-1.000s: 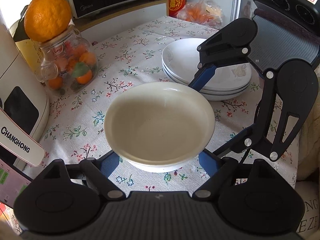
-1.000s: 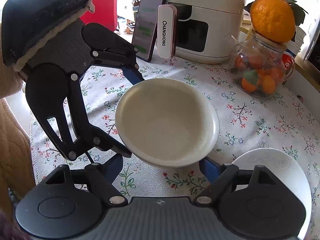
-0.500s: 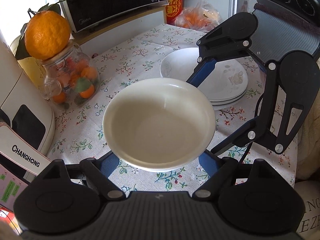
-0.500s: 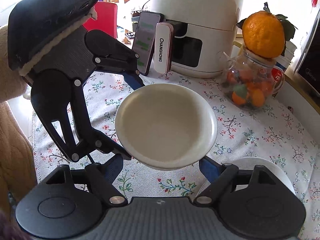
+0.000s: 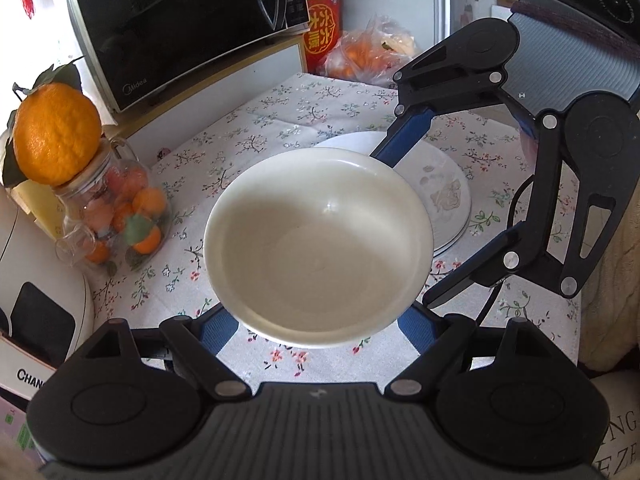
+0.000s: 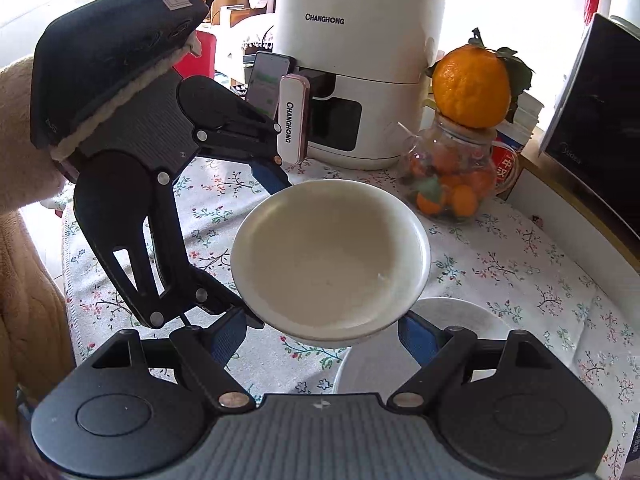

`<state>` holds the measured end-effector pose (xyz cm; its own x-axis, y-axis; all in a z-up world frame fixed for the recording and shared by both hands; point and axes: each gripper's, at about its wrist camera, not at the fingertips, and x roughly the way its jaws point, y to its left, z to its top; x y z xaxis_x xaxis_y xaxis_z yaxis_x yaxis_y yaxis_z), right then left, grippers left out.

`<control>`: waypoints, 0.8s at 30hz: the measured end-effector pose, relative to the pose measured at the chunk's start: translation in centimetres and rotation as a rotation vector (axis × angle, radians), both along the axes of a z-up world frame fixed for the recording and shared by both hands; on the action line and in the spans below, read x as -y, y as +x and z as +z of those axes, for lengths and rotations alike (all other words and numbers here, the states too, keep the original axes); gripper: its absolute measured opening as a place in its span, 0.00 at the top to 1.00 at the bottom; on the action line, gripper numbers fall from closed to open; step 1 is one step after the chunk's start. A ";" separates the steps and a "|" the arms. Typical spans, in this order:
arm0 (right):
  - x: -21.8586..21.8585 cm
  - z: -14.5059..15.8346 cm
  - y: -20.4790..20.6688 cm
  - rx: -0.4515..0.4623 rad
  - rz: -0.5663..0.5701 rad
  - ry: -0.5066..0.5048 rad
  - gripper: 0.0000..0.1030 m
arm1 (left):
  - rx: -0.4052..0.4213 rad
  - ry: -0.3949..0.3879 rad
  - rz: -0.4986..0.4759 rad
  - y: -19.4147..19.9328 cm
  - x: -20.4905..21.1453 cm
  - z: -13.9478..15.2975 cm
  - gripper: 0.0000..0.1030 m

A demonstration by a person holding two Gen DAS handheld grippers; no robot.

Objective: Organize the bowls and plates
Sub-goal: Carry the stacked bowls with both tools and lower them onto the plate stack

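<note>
A floral tablecloth (image 5: 280, 112) covers the table, running out to its edge at the right of the left wrist view. At its far side stand a black microwave (image 5: 184, 20) and a white air fryer (image 6: 360, 64), the microwave cut off by the frame. One white bowl (image 5: 320, 244) is held clear above the cloth, hiding much of the stack of plates (image 5: 444, 196) beyond it; how many plates are stacked is hard to make out. The left gripper (image 5: 320, 326) has its jaws clamped on the bowl's sides, and the right gripper (image 6: 322, 330) grips it likewise, crosswise to the left. One glass jar of oranges (image 5: 120, 216) stands near the bowl at the left, one large orange (image 5: 56, 132) on its lid.
</note>
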<state>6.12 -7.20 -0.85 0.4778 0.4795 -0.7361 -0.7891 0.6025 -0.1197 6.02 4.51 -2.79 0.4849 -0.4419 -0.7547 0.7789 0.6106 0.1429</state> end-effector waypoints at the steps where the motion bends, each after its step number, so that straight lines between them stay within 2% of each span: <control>1: 0.4 0.1 -0.1 0.003 -0.006 0.002 0.21 | 0.002 -0.001 -0.005 0.1 0.3 0.0 0.18; 12: 4.6 0.6 -0.6 0.009 -0.087 0.006 0.21 | 0.003 0.004 -0.075 1.2 4.8 -0.4 0.19; 24: 7.8 -0.5 -0.1 -0.013 -0.165 -0.024 0.22 | -0.016 0.040 -0.116 2.1 8.1 -1.3 0.19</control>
